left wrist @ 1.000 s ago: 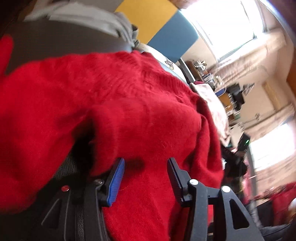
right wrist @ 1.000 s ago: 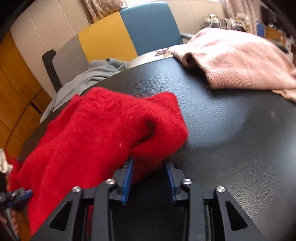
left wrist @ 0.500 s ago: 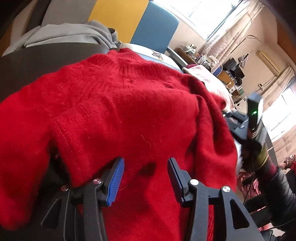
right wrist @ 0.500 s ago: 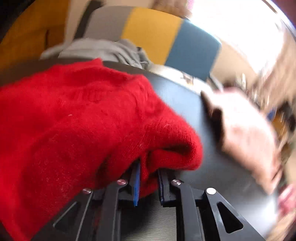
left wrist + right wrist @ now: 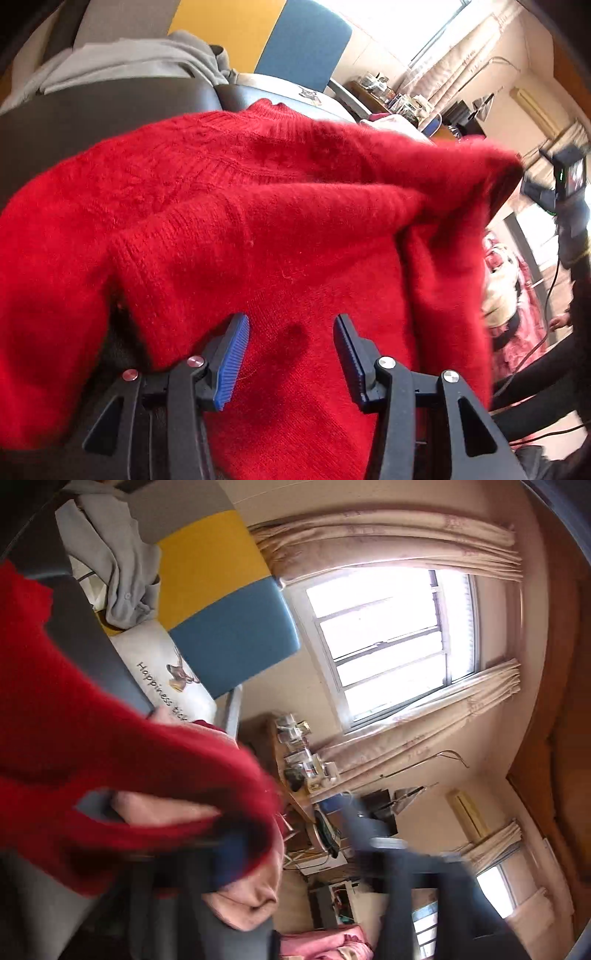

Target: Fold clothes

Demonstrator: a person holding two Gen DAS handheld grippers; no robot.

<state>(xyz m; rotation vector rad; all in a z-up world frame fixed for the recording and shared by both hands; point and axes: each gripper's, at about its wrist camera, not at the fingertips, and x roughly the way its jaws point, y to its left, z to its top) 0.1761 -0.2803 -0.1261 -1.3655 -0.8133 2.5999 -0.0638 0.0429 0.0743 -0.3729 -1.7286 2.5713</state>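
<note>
The left gripper (image 5: 291, 350) is holding its 2 blue-padded fingers (image 5: 232, 360) spread apart, while the right gripper (image 5: 295, 853), blurred and steeply tilted, is showing a wide gap between its 2 fingers.

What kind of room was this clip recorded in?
Probably a lived-in home room: a curtained window, a cluttered side table, a wall air conditioner, and a red sweater on a dark table.

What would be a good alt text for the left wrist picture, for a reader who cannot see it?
A red sweater fills the view, draped over a dark table, with the left gripper open just above its fabric. Behind it lie a grey garment, a yellow and blue chair back, and a bright window.
</note>
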